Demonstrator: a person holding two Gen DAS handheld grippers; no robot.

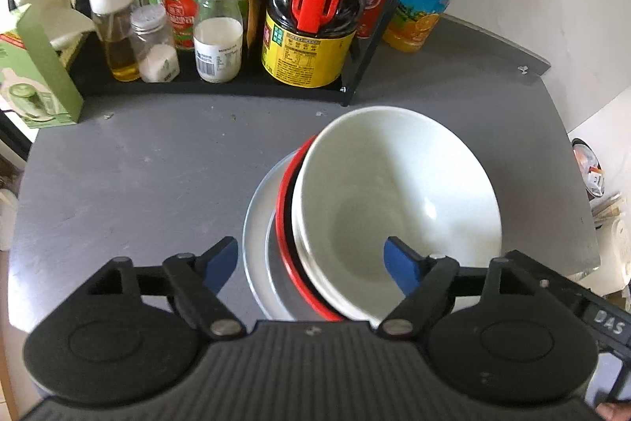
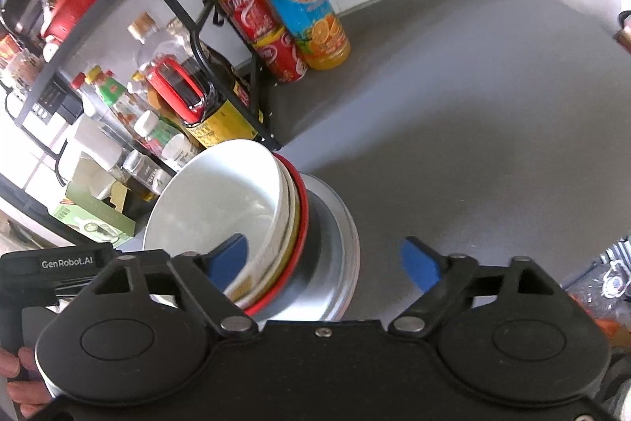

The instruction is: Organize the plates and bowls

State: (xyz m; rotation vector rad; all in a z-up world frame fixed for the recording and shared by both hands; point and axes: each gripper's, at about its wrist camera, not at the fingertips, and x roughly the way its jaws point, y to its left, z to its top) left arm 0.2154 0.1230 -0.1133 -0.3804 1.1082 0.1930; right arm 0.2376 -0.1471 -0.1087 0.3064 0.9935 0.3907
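Stacked dishes on the grey countertop [image 1: 138, 164]: a white bowl [image 1: 394, 200] nested in a red-rimmed bowl [image 1: 284, 223] upon a pale plate [image 1: 256, 243]; left gripper [image 1: 311, 259] spread wide, its blue pads either side of the stack's near edge, pressing nothing; right gripper [image 2: 323, 263] likewise wide and empty. Right wrist view alone reveals a second white rim beneath the top bowl, red cans [image 2: 272, 42] and a hand [image 2: 15, 377]; left wrist view alone shows the milk bottle [image 1: 218, 26].

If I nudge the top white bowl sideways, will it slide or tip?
Likely slides: the white bowl looks glazed and smooth. It already sits tilted, off-centre in the red-rimmed dish beneath, so it may rock. Probably ceramic, so breakable.
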